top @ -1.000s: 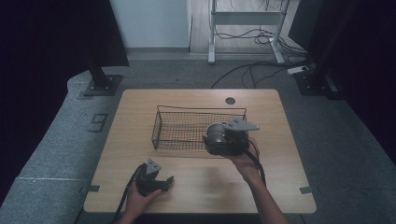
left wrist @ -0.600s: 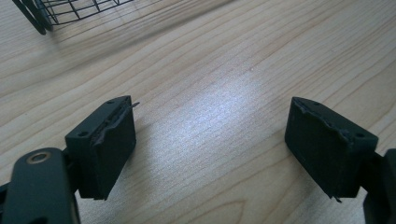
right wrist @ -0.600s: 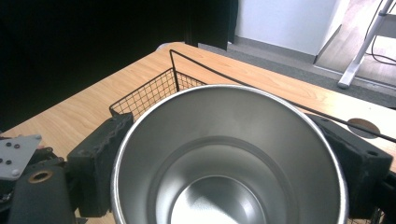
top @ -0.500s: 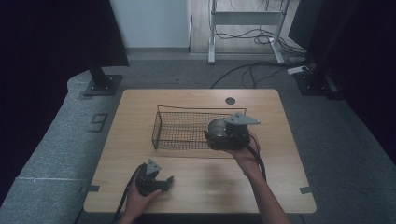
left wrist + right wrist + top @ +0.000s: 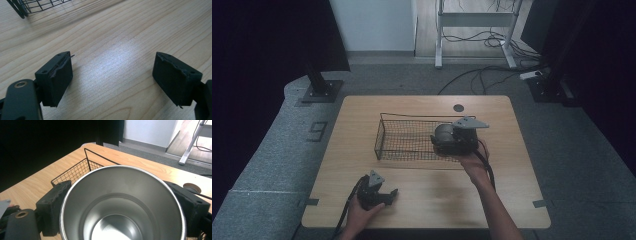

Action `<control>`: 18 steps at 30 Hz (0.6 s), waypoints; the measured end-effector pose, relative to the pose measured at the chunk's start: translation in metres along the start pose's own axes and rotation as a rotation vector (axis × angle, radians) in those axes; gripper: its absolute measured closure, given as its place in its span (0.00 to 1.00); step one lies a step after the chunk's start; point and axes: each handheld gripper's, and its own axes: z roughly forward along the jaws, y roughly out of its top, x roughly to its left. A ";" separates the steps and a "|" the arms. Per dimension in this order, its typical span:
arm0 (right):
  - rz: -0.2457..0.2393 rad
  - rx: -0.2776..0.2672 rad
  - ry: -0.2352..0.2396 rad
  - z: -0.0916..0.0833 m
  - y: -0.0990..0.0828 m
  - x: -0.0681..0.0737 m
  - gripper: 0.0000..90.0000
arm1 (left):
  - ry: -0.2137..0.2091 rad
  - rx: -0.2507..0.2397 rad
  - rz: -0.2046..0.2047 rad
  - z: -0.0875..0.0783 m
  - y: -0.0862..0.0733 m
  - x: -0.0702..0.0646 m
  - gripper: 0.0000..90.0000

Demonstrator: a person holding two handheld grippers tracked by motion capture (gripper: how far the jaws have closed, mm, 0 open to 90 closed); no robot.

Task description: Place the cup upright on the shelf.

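A steel cup (image 5: 442, 134) is clamped between the jaws of my right gripper (image 5: 446, 139), which is shut on it. It hangs over the right end of a black wire basket (image 5: 381, 136) in the middle of the wooden table. In the right gripper view the cup (image 5: 122, 220) is open toward the camera and empty, and the basket (image 5: 75, 171) lies beyond it to the left. My left gripper (image 5: 387, 194) rests near the table's front left edge. In the left gripper view it (image 5: 112, 75) is open over bare wood, with the basket's corner (image 5: 30, 6) at the top left.
A round cable grommet (image 5: 458, 107) sits in the table behind the basket. Bare tabletop (image 5: 362, 115) lies to the basket's left. On the floor beyond are a desk frame (image 5: 472, 20), cables (image 5: 482, 75) and a black stand base (image 5: 319, 90).
My right gripper has carried the cup away from the person, from the basket's near edge to over its right end. The left gripper has stayed put.
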 end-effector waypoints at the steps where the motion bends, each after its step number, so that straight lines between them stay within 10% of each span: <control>1: 0.002 0.000 -0.001 0.001 0.001 -0.001 0.15 | 0.000 0.000 0.000 0.000 0.000 0.000 0.18; 18: 0.018 0.005 -0.033 0.012 0.016 -0.016 0.15 | -0.001 0.000 -0.002 0.000 0.000 0.000 0.18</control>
